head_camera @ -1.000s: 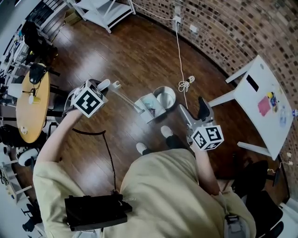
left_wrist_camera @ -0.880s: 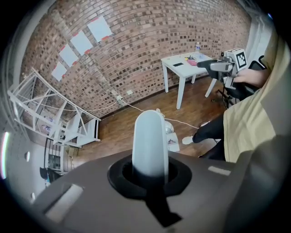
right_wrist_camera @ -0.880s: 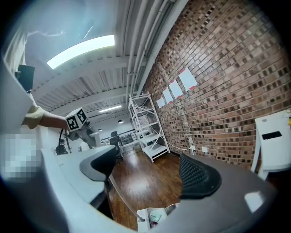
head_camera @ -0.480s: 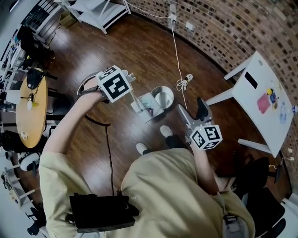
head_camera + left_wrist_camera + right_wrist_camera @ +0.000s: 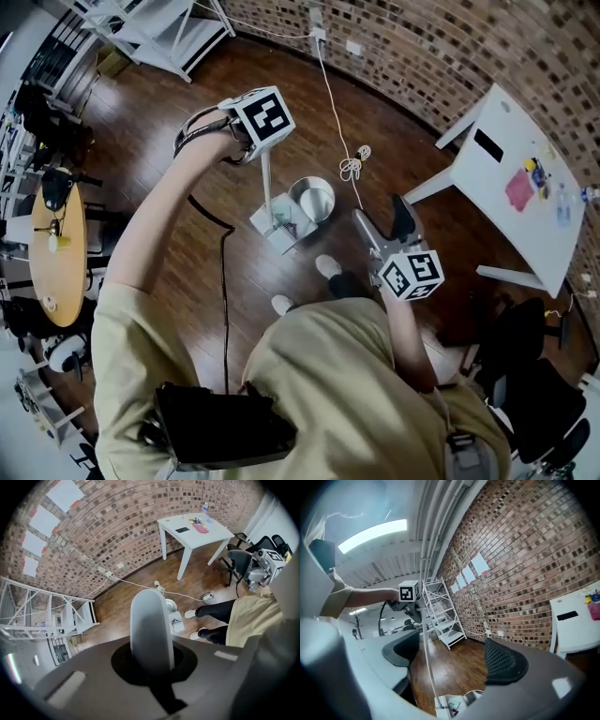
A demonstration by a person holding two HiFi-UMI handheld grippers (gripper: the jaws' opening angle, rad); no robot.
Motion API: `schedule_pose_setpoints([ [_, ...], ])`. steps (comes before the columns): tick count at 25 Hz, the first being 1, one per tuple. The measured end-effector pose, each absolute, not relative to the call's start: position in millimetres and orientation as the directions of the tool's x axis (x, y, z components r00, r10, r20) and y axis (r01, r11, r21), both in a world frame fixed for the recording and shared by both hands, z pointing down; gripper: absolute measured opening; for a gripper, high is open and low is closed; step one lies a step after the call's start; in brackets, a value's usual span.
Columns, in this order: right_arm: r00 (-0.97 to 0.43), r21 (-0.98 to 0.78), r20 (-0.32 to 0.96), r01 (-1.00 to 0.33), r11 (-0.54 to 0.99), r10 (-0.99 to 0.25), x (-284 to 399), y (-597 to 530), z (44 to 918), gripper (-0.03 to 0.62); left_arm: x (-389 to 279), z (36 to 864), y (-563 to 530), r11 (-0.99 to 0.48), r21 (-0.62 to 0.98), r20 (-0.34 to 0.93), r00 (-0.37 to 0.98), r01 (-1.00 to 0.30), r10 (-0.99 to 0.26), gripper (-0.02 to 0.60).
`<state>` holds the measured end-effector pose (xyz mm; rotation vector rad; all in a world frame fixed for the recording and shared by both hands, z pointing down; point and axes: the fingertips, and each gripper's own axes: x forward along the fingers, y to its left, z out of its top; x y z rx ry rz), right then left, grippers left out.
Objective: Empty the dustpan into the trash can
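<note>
A white dustpan (image 5: pixel 279 225) with bits of debris in it sits on the wooden floor, right beside a small round metal trash can (image 5: pixel 313 199). Its long white handle (image 5: pixel 267 183) rises almost straight up. My left gripper (image 5: pixel 255 145) points steeply down and is shut on the handle's top end (image 5: pixel 150 625). Far below along the handle, the left gripper view shows the dustpan (image 5: pixel 177 621) and the trash can (image 5: pixel 169 605). My right gripper (image 5: pixel 386 223) is held level near the person's body, open with nothing between its pads (image 5: pixel 452 656). It looks at the handle (image 5: pixel 425 667) and dustpan (image 5: pixel 449 708).
A white table (image 5: pixel 511 187) stands at the right by the brick wall. A white cable (image 5: pixel 349 167) lies coiled on the floor behind the trash can. A white shelf rack (image 5: pixel 159 28) is at the far left, a round wooden table (image 5: pixel 56 244) at the left. The person's shoes (image 5: pixel 328 265) are close to the dustpan.
My left gripper has swung from the left to over the dustpan, bringing the handle from slanted to nearly upright. The dustpan stays beside the can. The right gripper has barely shifted.
</note>
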<state>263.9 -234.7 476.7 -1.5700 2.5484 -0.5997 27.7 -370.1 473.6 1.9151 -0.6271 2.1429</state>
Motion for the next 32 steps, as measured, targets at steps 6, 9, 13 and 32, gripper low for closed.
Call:
schedule_pose_setpoints([
  [6, -0.433, -0.374, 0.140, -0.856, 0.357, -0.891, 290, -238, 482, 0.426, 57, 479, -439, -0.883, -0.221, 0.966, -0.221, -0.414, -0.138, 0.001],
  [9, -0.414, -0.378, 0.152, -0.863, 0.334, -0.897, 303, -242, 487, 0.426, 84, 487, -481, -0.884, -0.252, 0.954, -0.254, -0.393, -0.160, 0.001],
  [13, -0.378, -0.378, 0.164, -0.877, 0.296, -0.911, 327, -244, 489, 0.426, 126, 496, -522, -0.893, -0.259, 0.942, -0.299, -0.368, -0.150, 0.001],
  [32, -0.365, -0.378, 0.181, -0.883, 0.278, -0.913, 364, -263, 499, 0.426, 163, 510, -579, -0.902, -0.252, 0.931, -0.343, -0.351, -0.126, 0.001],
])
